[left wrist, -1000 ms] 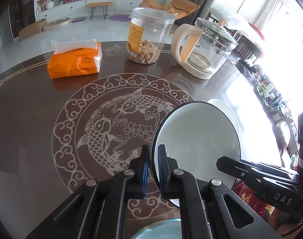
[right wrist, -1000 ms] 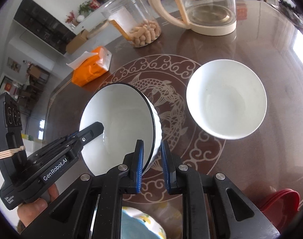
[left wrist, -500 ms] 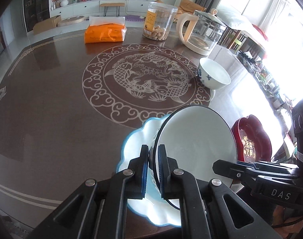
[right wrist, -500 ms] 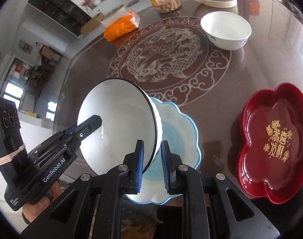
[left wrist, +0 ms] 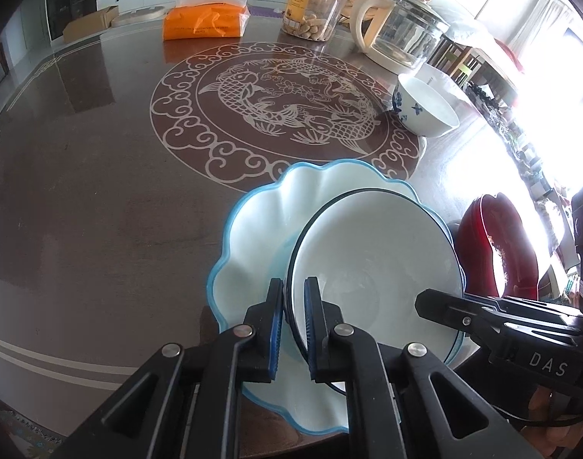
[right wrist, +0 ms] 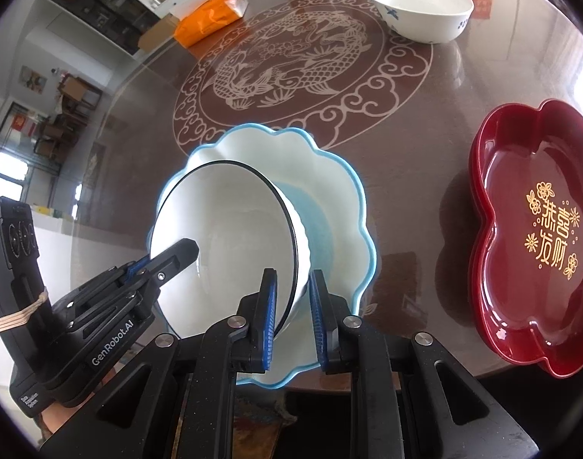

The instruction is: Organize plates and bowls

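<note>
You have carried the white bowl with the thin black rim (left wrist: 371, 264) back from the middle of the dark brown bench (left wrist: 100, 176) to the pale blue scalloped plate (left wrist: 253, 237) at its near edge. Both your left tool (left wrist: 293, 323) and right tool (right wrist: 293, 321) are clamped on opposite sides of its rim, bowl tilted, low over the plate; contact I cannot tell. I judge that lowering and releasing comes next.

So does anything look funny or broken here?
Nothing looks broken or spilled. The only odd thing: the black-rimmed bowl is tipped on its side, pinched by the left gripper and right gripper over the blue-edged plate.
</note>
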A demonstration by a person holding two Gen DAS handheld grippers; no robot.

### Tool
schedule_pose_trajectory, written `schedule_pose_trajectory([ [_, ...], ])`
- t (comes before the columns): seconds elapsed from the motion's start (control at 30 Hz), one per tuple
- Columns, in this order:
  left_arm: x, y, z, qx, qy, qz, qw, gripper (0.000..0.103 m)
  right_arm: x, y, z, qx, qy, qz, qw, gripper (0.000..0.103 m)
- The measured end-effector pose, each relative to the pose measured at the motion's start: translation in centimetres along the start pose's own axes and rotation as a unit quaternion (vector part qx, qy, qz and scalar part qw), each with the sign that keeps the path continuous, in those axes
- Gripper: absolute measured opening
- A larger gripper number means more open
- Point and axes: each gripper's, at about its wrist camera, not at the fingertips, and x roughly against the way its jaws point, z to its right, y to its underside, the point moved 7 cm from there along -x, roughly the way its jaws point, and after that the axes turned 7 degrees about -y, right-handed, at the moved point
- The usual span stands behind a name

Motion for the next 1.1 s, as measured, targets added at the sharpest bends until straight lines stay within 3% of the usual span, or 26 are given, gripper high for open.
schedule_pose_trajectory([
  [0.23,0.2,-0.4,-0.2,-0.005,-0.008,0.019,0.9998,0.01,-0.2,-0.3,-0.4,0.023,-0.01,0.013,1.0,0.025],
  [0.3,0.4,-0.5,-0.3,-0.003,-0.01,0.023,0.9997,0.01,0.0,-0.3,-0.6,0.026,-0.023,0.021,0.999,0.032],
  [0.43,1.3,-0.7,-0.6,0.004,-0.015,0.047,0.9988,0.011,1.5,-0.3,-1.4,0.047,-0.031,0.06,0.997,0.052],
  [0.63,3.3,-1.5,-1.0,0.022,-0.005,0.085,0.9961,0.016,5.2,-0.1,-1.8,0.07,-0.012,0.142,0.987,0.054],
  [0.67,3.8,-1.5,-1.1,0.026,-0.004,0.093,0.9953,0.023,6.0,0.1,-1.7,0.076,-0.001,0.164,0.983,0.055],
  [0.77,6.0,-1.4,-2.0,0.046,-0.007,0.136,0.9896,0.069,8.9,1.8,-1.5,0.101,0.044,0.251,0.962,0.063],
  [0.8,6.8,-1.3,-2.3,0.052,-0.013,0.154,0.9866,0.076,9.7,2.6,-1.5,0.113,0.062,0.279,0.952,0.064],
  [0.9,8.9,-0.6,-3.3,0.056,-0.038,0.186,0.9802,0.086,11.8,5.4,-1.8,0.148,0.102,0.352,0.918,0.07],
  [0.97,9.9,0.0,-4.1,0.056,-0.079,0.2,0.9751,0.094,12.8,6.9,-1.9,0.165,0.122,0.385,0.9,0.075],
  [1.03,10.9,0.6,-4.7,0.048,-0.123,0.212,0.9683,0.097,13.2,7.9,-2.0,0.18,0.135,0.401,0.888,0.077],
  [1.1,11.4,1.3,-4.5,0.034,-0.143,0.215,0.9656,0.097,13.5,8.4,-1.8,0.189,0.148,0.409,0.88,0.078],
])
